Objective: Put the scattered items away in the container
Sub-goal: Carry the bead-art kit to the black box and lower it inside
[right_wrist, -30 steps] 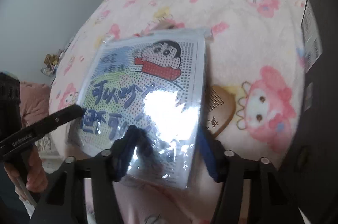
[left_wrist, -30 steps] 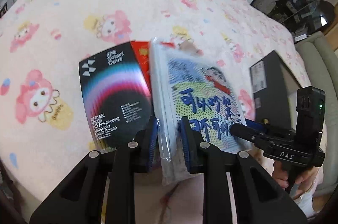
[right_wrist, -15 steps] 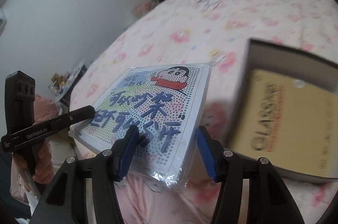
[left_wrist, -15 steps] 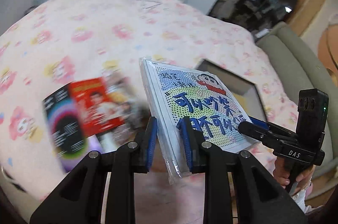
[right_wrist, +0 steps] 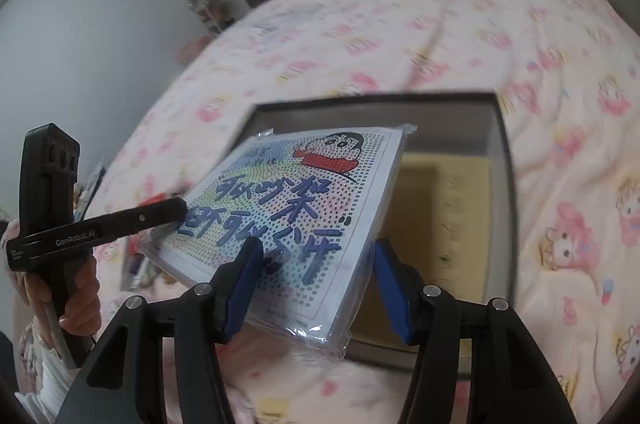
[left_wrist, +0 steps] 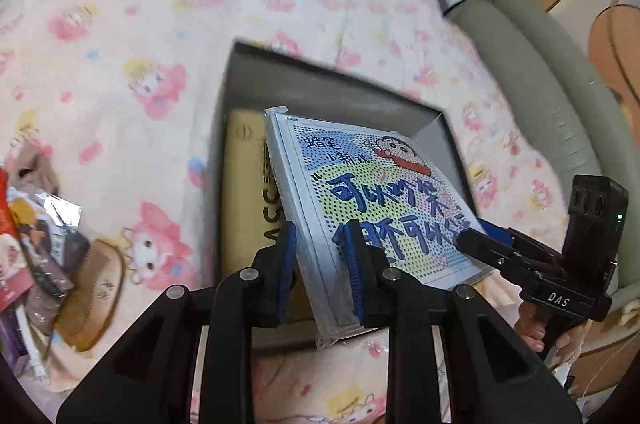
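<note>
We hold the pack [left_wrist: 372, 208] over the box [left_wrist: 236, 96], both tools clamped on it; left tool [left_wrist: 320, 264], right tool [right_wrist: 316, 280]. Comb [left_wrist: 94, 288] and packets [left_wrist: 36, 240] left of it remain on the bed [left_wrist: 120, 24].

We see soft, even indoor light without glare; motion blur smears the bedspread [left_wrist: 120, 72] toward twelve o'clock, and fisheye corners vignette black.

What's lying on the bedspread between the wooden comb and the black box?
Nothing: in the left wrist view, only bare pink bedspread separates the wooden comb from the black box.
</note>
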The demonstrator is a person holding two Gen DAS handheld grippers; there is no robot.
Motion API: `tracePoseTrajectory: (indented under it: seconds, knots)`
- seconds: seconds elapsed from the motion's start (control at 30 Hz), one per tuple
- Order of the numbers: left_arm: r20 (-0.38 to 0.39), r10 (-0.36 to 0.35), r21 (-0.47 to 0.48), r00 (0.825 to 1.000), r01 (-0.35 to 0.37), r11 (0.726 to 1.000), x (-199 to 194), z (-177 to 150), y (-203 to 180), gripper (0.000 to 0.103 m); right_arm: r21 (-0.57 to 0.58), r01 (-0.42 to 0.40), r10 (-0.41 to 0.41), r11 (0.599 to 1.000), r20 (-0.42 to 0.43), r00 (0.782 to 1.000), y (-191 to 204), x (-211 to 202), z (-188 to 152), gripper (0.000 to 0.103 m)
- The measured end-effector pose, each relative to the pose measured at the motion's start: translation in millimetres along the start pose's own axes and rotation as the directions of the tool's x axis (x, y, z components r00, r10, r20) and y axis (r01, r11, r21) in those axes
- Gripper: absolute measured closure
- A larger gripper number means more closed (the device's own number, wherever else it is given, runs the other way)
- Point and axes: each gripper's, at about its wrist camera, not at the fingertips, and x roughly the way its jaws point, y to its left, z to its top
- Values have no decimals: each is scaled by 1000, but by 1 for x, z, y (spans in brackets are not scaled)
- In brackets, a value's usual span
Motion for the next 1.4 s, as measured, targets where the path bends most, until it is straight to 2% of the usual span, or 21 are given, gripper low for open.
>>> tracePoseTrajectory:
  seconds: [0.17,0.33,0.5,0.57,0.67,0.77,0.87,1.03,1.07,1.17,1.2,1.27,1.4]
  knots:
    - [-73,102,26,992,-100,995,35,-2,-12,79,43,27,-23,999,-94,995,-24,28,-9,50]
    - [-123,255,104,959,-243,964,59,-4,-29,79,26,80,-74,996,-170,983,-22,47,-16,50]
    - [-189,315,128,930,-295,947,83,-6,-34,79,-27,154,-156,988,-201,967,-16,62,-22,50]
    - [-206,322,126,924,-301,945,88,-6,-34,78,-34,175,-178,984,-192,965,-14,62,-23,50]
    - [-202,310,96,929,-297,950,90,-4,-32,78,-21,178,-179,984,-164,970,-13,58,-22,50]
    - [-188,291,59,938,-285,957,91,-1,-31,76,-7,188,-188,982,-96,977,-15,46,-21,50]
    - [-190,299,24,935,-300,954,97,3,-29,76,-10,199,-199,980,-56,978,-13,41,-18,51]
    - [-222,254,-9,941,-263,965,100,3,-31,75,1,192,-191,981,-101,976,-15,53,-16,51]
    - [-240,221,-7,945,-230,973,102,1,-34,75,6,192,-190,981,-107,976,-15,52,-16,51]
    - [-310,62,17,949,-60,998,110,-6,-49,75,17,196,-193,980,-110,975,-15,51,-13,51]
    - [-294,62,34,954,-55,998,109,-7,-53,75,16,196,-193,980,-110,975,-14,54,-12,51]
    - [-249,101,31,963,-97,995,106,-4,-54,75,15,195,-192,981,-117,974,-14,59,-12,51]
    - [-245,83,-81,966,-106,991,111,4,-44,81,26,180,-175,983,-144,974,-18,63,-15,51]
